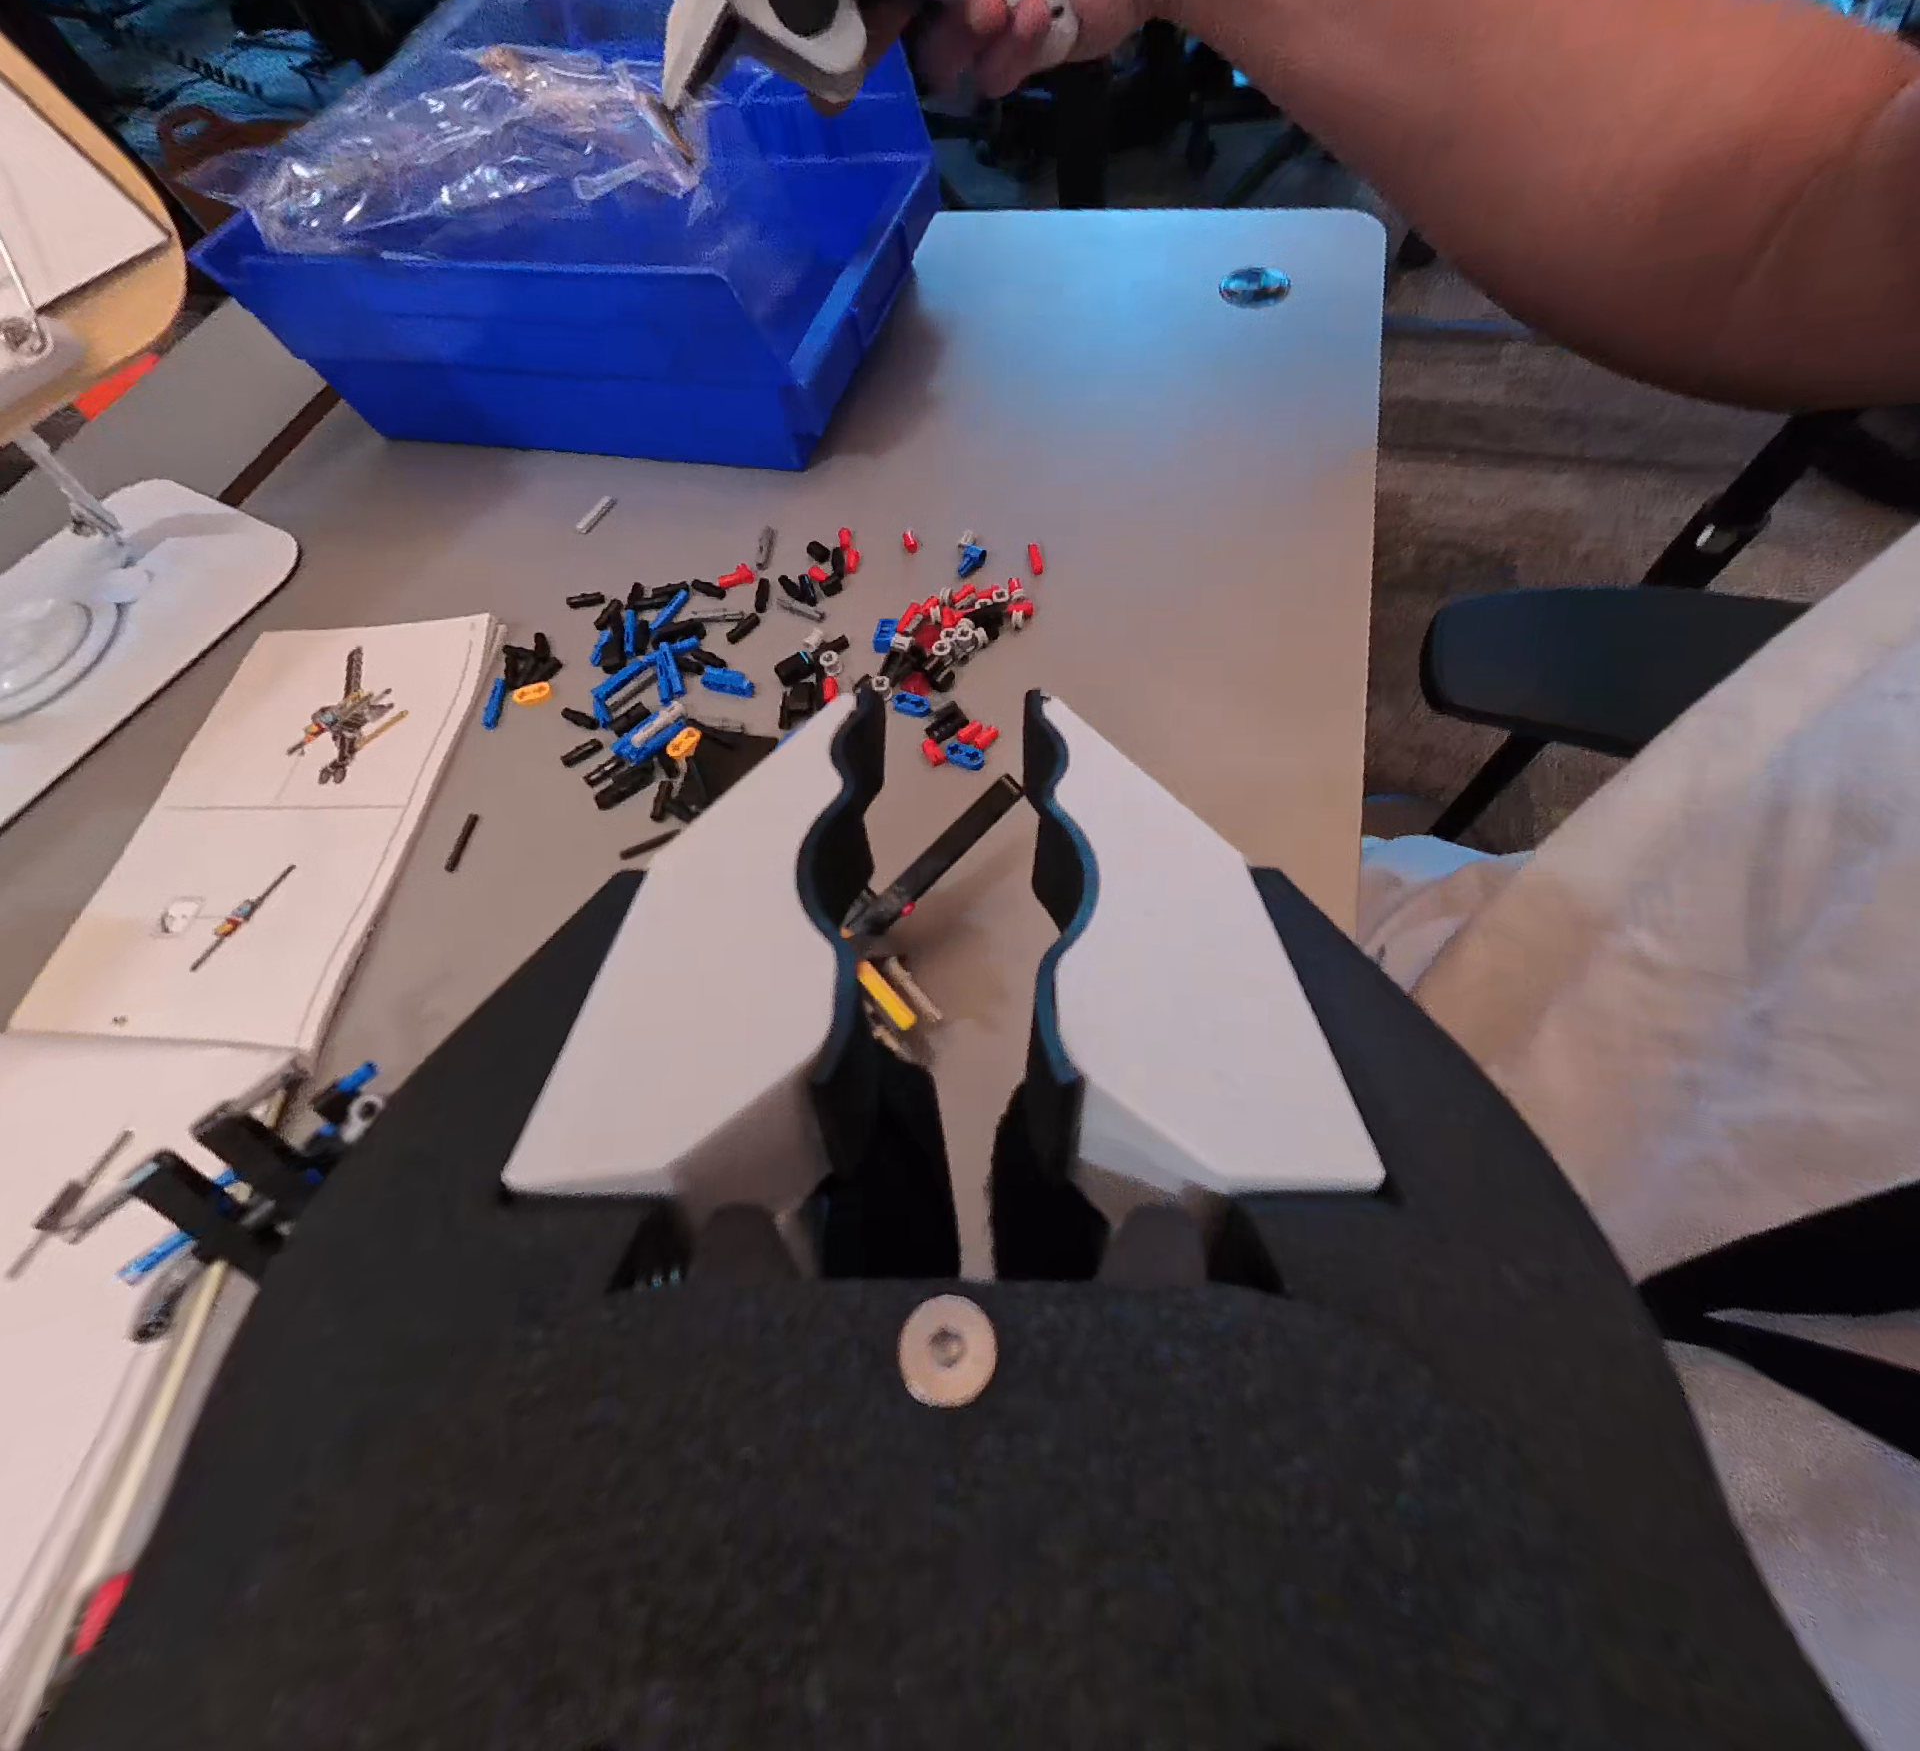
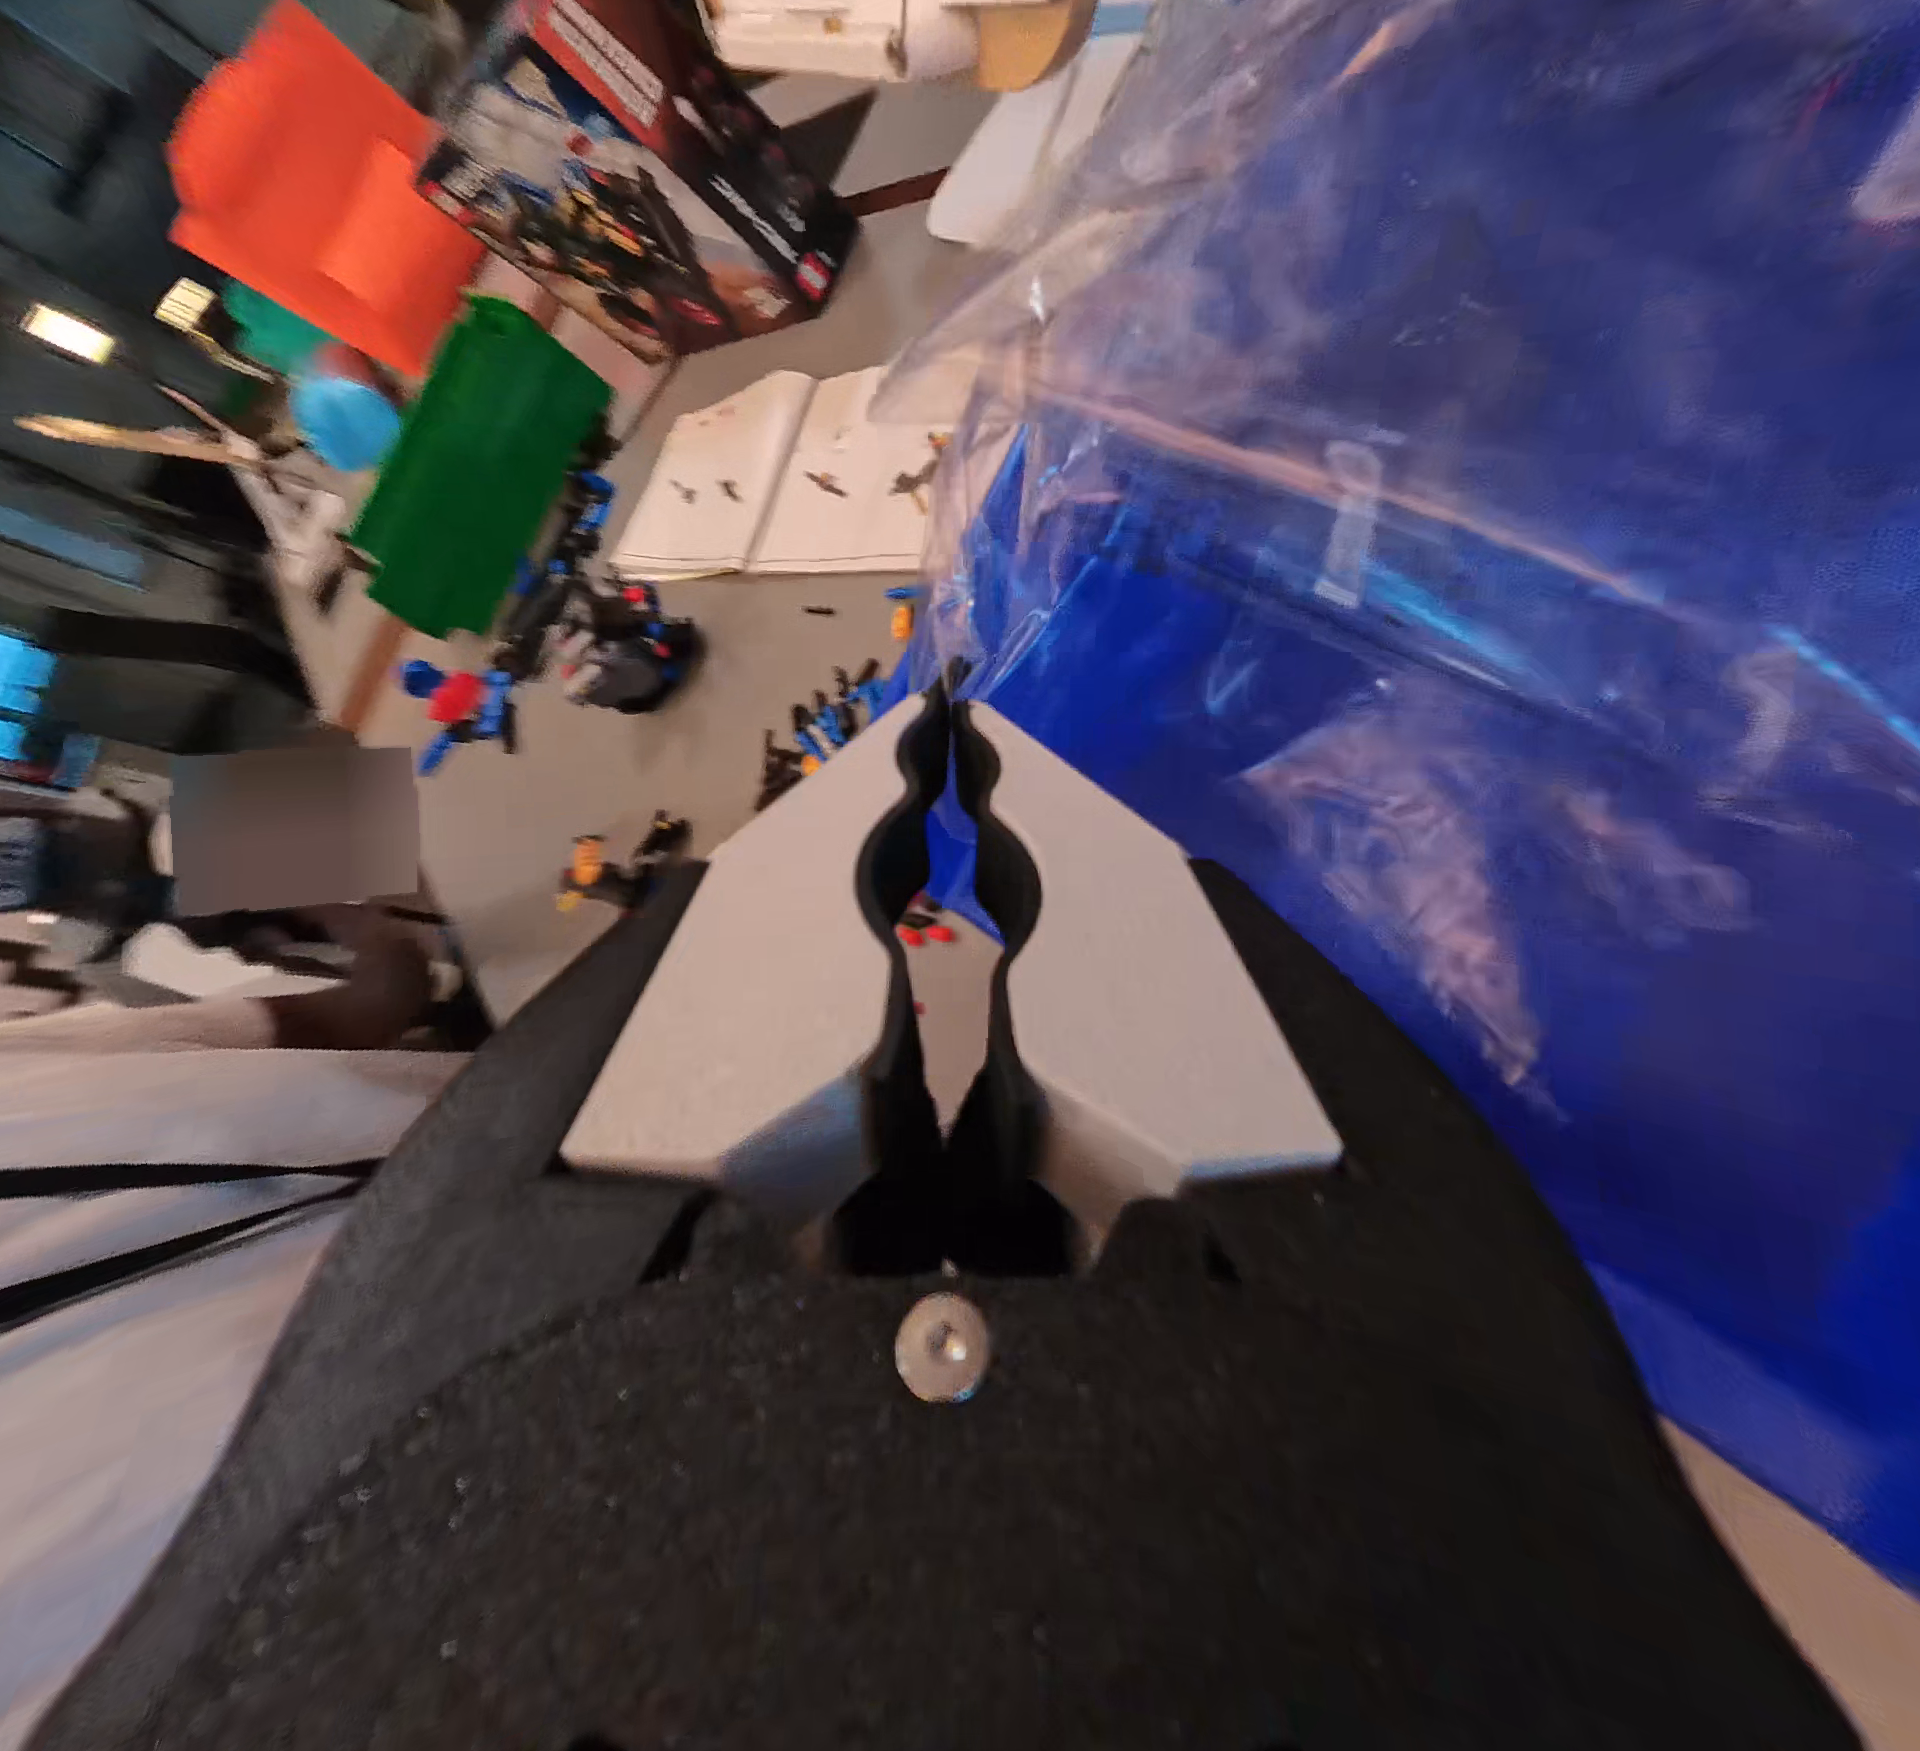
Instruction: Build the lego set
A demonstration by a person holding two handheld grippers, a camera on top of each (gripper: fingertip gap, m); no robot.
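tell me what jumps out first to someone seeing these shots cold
The blue bin at the table's far left grabs the eye, with the right gripper pinching a clear plastic bag over it. Nearer lies a scatter of small black, blue and red lego pieces, and the left gripper sits open above them.

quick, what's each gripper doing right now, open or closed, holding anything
Left gripper: open, holding nothing, above the loose pieces.
Right gripper: shut on the clear plastic bag over the blue bin.

Loose lego pieces (image 1: 790, 662) in black, blue, red, scattered mid-desk (image 1: 1143, 454), clear bag of parts (image 1: 468, 132) atop blue bin (image 1: 582, 330)
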